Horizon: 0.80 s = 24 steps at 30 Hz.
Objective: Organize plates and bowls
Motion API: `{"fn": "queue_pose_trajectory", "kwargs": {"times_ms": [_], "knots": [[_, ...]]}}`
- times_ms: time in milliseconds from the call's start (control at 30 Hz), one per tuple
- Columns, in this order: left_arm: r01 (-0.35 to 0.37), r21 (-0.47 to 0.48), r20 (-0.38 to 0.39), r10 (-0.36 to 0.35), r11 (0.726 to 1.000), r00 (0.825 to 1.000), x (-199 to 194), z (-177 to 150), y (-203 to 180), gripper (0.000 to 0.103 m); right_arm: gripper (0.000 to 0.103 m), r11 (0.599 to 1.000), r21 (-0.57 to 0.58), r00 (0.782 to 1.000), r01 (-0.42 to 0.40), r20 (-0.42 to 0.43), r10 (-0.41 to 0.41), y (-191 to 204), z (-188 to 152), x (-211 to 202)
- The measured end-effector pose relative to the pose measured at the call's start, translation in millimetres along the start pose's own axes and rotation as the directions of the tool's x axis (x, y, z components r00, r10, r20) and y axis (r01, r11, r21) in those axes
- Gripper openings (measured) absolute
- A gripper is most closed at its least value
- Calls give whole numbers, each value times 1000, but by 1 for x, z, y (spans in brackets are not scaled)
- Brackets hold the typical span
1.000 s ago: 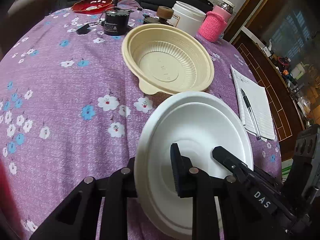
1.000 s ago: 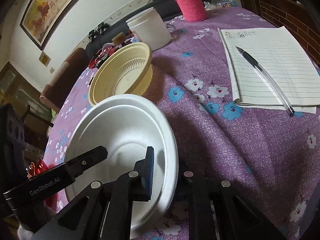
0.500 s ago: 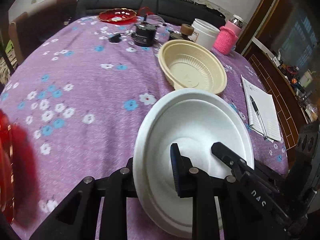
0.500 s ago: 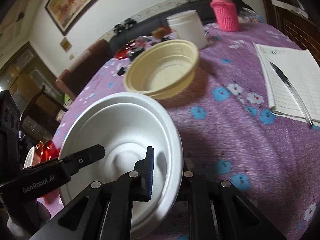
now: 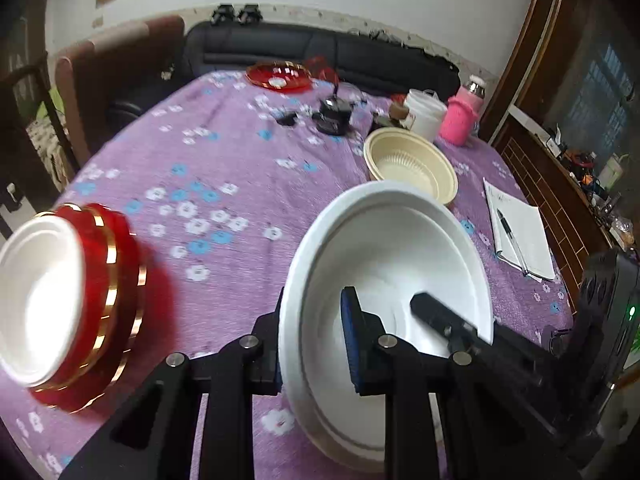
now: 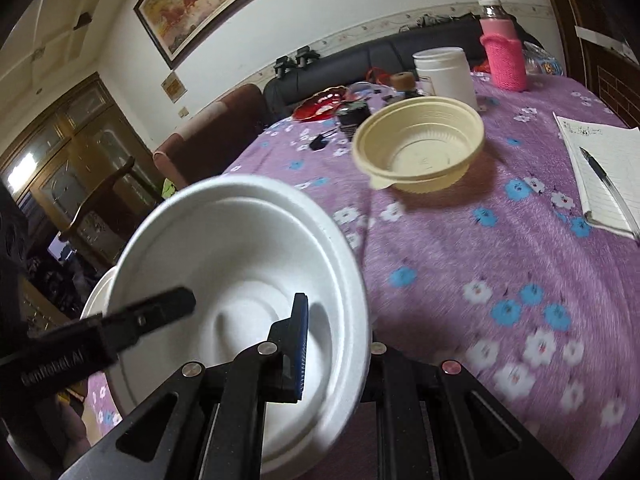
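Both grippers hold one white foam bowl [image 5: 384,264] lifted above the purple flowered tablecloth. My left gripper [image 5: 312,344] is shut on the bowl's left rim, one pad inside, one outside. My right gripper [image 6: 336,352] is shut on the opposite rim of the same white bowl [image 6: 240,264]. A beige plastic bowl [image 5: 412,168] sits empty on the cloth beyond, also seen as the beige bowl [image 6: 420,148]. At the left, a stack of red gold-banded bowls [image 5: 116,300] holds another white bowl [image 5: 36,300], blurred.
A notepad with a pen [image 5: 520,236] lies at the right table edge. A white jar [image 5: 424,116], a pink-sleeved bottle [image 5: 460,120], a black pot [image 5: 334,120] and a red plate [image 5: 278,78] stand at the far side. A sofa and chairs ring the table.
Both grippers have lifted the white bowl and carried it back and leftward, away from the beige bowl. The red stack with its white bowl has come into view at the left.
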<state>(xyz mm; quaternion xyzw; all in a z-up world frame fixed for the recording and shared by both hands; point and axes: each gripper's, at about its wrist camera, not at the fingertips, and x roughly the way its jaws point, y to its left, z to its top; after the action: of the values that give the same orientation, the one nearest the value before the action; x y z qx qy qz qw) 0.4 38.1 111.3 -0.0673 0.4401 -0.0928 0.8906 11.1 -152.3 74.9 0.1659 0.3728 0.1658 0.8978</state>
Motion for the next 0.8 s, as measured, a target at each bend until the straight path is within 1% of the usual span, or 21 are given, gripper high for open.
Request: {"fn": "queue_pose_trajectory", "kwargs": {"times_ms": [67,233,367,600,800], "knots": [[1,5,25,-2,1000,1000,-15,-4,3,21,14,1000,-9,1000,9,11,-9,9,-5,-7],[4,7,73,-5,1000,997,-43,-12,8,21,14,1000,-17,999,1,38,0,31,-9,-28],[9,-6,115,-8,1000,993,-67,-17,16,21,14,999,-53,999,2,52,1,53,-13,-42],[27,-47,146,-20,999,989,-95,-24,37,21,14,995,-97,998,-3,64,10,86,-22,-58],[36,-82,174,-21,996,985,-115,-29,59,21,14,993,-118,998,-25,59,32,109,-24,-59]]}}
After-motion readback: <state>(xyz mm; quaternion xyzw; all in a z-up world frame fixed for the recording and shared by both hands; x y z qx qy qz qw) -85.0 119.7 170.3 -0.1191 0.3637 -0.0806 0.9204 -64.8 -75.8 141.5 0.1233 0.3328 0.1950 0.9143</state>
